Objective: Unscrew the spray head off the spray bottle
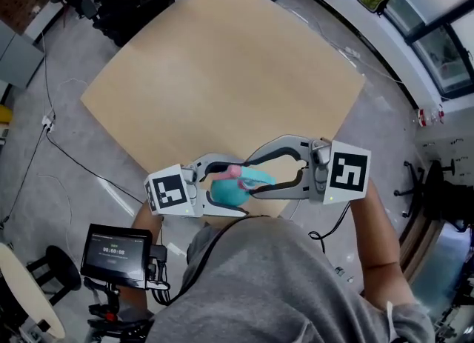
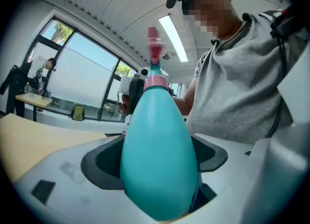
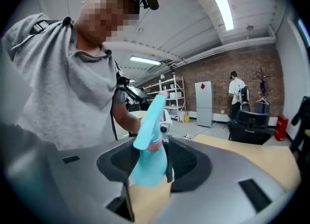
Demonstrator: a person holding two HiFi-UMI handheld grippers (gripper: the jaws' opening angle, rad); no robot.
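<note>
— Where do we have the bottle (image 1: 222, 195)?

— We hold it off the table (image 1: 222, 60), over the near edge, between the two grippers; the left gripper (image 2: 157, 157) has its jaws spread wide round the teal body, with the pads pressed on both sides; the neck points away toward the right gripper (image 3: 152, 162).

— And what do we see at that one?

— Its jaws stand narrower, closed in on the top end; the pink collar (image 3: 155, 144) and the teal spray head (image 3: 151, 116) sit between the pads; the right pad touches, and the left seems to, though the view there is too tight for us to be sure.

— Is the spray head on the bottle?

— Yes; we see it seated at the collar, joined to the body; the grippers face each other in front of our chest, tips close together.
</note>
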